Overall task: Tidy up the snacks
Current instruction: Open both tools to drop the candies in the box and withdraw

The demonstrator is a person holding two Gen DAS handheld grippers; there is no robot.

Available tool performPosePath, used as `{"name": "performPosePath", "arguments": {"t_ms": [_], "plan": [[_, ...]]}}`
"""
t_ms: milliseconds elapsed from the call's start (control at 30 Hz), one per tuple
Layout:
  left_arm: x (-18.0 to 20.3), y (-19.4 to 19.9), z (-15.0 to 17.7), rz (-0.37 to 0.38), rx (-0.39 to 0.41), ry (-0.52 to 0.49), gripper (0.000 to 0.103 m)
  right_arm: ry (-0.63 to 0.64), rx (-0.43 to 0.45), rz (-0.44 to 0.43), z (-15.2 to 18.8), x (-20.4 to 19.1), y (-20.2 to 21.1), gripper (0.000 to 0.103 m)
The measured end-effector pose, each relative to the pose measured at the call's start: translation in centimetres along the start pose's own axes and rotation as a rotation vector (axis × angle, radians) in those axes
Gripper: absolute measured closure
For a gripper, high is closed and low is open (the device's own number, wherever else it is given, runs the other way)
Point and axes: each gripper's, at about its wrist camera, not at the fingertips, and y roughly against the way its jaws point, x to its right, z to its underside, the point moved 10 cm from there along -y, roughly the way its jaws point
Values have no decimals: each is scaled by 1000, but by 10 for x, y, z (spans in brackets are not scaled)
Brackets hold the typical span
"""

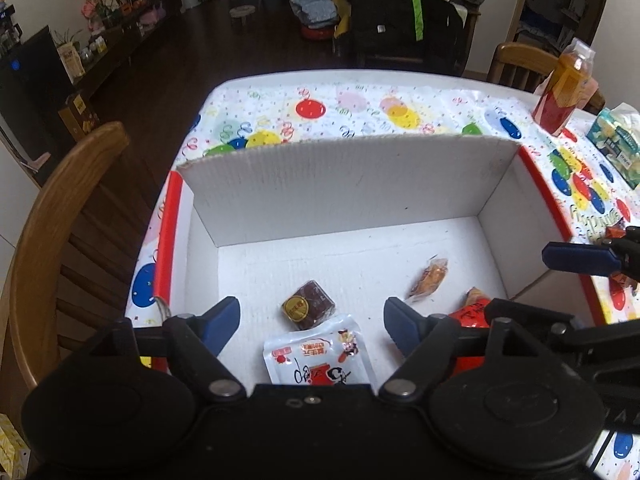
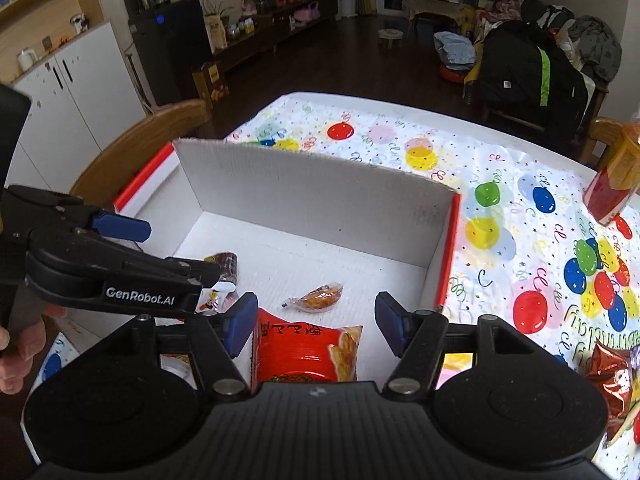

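A white cardboard box with red edges sits on the balloon-print tablecloth. Inside lie a brown round snack, a white pouch, a clear-wrapped orange snack and a red packet. My left gripper hangs open over the brown snack and the pouch, holding nothing. My right gripper is open above the red packet; one of its blue pads shows at the right edge of the left wrist view.
A shiny red-brown packet lies on the table right of the box. An orange drink bottle and a tissue pack stand at the far right. A wooden chair flanks the table's left side. A hand holds the left gripper.
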Motion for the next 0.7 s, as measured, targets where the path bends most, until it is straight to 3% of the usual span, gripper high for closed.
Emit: {"name": "performPosePath", "arguments": {"t_ms": [167,700], "plan": [[10,20,0,17,43,-18,21,-27,43,-11,0,4,20,31],[53,76,0,105,157,-42,16,-92,166,-37,10,24,96,26]]}}
